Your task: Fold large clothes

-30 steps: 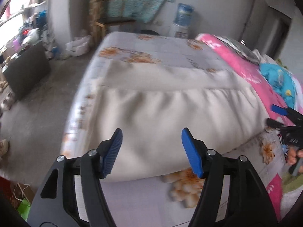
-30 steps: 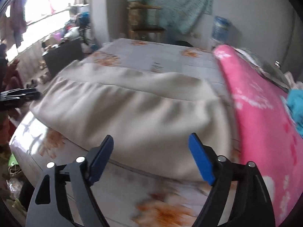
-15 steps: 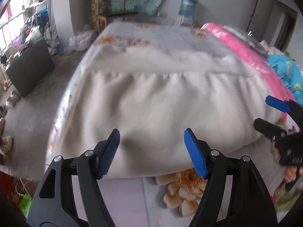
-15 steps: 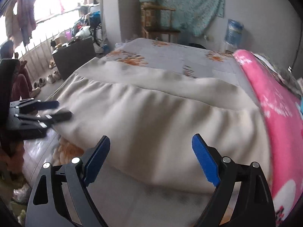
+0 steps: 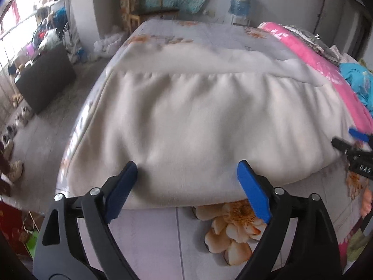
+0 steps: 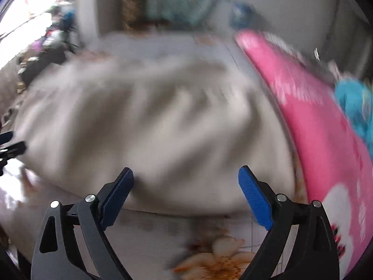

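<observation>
A large cream garment (image 5: pixel 198 126) lies spread across the bed, its gathered seam running across the far part. My left gripper (image 5: pixel 187 166) hangs over the garment's near edge, jaws opening wide, blue pads free of the cloth. In the right wrist view the same cream garment (image 6: pixel 151 126) is blurred by motion. My right gripper (image 6: pixel 186 171) stands over its near edge toward the right side, jaws opening, with nothing pinched. The right gripper's tips (image 5: pixel 349 140) show at the right edge of the left wrist view; the left gripper's tips (image 6: pixel 10 143) show at the left edge of the right wrist view.
The bed carries a grey sheet with orange flowers (image 5: pixel 235 224). A pink blanket (image 6: pixel 314 121) and a turquoise cloth (image 5: pixel 356 79) lie along the bed's right side. Left of the bed are a dark cabinet (image 5: pixel 44 79) and shoes (image 5: pixel 14 170) on the floor.
Both grippers have spread their jaws wider and sunk closer to the garment's near edge. The right wrist view has swung and turned blurry.
</observation>
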### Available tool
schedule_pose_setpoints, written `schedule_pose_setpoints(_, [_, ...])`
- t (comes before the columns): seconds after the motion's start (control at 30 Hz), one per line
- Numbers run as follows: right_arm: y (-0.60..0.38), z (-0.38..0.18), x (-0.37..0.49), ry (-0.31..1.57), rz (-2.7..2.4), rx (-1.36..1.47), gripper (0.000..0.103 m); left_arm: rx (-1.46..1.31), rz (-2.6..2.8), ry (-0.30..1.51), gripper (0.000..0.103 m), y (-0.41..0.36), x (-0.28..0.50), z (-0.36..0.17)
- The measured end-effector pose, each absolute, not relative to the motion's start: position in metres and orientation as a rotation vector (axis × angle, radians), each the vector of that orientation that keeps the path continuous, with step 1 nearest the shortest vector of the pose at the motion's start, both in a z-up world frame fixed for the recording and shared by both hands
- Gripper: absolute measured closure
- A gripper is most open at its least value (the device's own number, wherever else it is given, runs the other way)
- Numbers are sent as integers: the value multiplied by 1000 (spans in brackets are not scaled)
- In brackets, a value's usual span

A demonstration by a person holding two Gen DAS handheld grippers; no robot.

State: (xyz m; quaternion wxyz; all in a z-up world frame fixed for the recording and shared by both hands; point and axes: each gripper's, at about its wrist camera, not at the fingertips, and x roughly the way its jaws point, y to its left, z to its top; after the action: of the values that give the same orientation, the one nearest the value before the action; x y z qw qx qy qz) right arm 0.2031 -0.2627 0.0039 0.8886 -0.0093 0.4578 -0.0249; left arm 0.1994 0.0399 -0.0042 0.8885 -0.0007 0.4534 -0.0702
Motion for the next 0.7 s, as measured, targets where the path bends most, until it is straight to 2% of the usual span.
schedule_pose_setpoints(0.1, [-263, 21, 190, 913, -43, -3, 13, -17, -144, 926, 18, 41, 197, 4])
schedule_pose_setpoints(0.23, [-247, 56, 158, 772, 11, -19, 13, -63, -158, 858, 18, 46, 177, 24])
schedule_pose_setpoints(0.3, [-237, 67, 142, 717, 33, -33, 6, -70, -161, 836, 15, 45, 166, 33])
schedule_pose_setpoints(0.5, [-221, 68, 119, 730, 133, 22, 6, -38, -221, 768, 12, 23, 130, 58])
schedule_pose_setpoints(0.63, [-217, 81, 101, 643, -5, -16, 6, 2, -204, 746, 11, 8, 117, 67])
schedule_pose_setpoints(0.7, [-212, 89, 87, 581, -52, -62, 6, 11, -183, 733, 8, 3, 112, 70])
